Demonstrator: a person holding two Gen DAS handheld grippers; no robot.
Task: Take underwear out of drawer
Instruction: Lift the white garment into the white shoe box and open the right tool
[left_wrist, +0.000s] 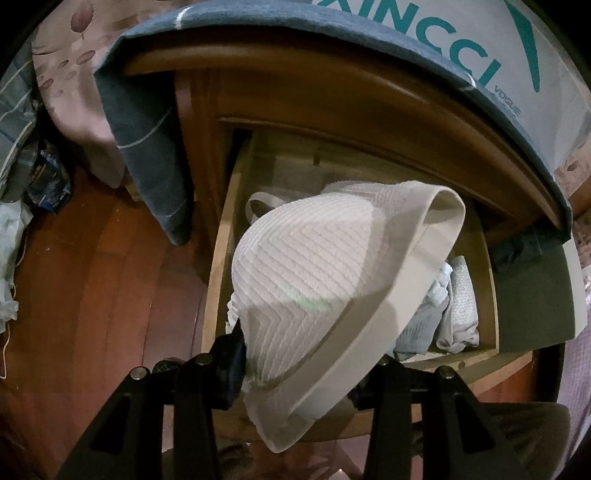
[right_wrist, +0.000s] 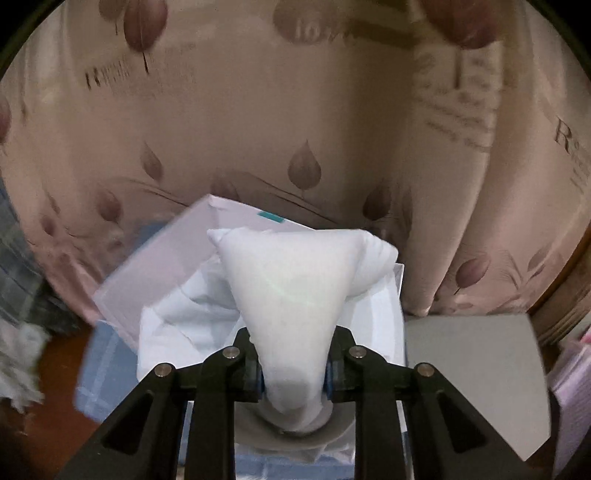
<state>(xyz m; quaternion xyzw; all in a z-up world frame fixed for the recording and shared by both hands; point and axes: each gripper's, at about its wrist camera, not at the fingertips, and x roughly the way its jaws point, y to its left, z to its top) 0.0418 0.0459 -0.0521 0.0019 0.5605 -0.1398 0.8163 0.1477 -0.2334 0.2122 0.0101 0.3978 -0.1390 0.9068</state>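
Underwear (left_wrist: 310, 273) between (left) fingers (left_wrist: 231, 354)

White ribbed underwear (left_wrist: 314, 273) with a broad grey-beige waistband, draped and hanging above the open wooden drawer (left_wrist: 218, 258), its lower edge pinched in the left gripper (left_wrist: 295, 369); more folded pale garments (left_wrist: 447, 310) lie at the drawer's right side. A second plain white piece (right_wrist: 295, 288), bunched to a cone, is clamped in the right gripper (right_wrist: 295, 384)
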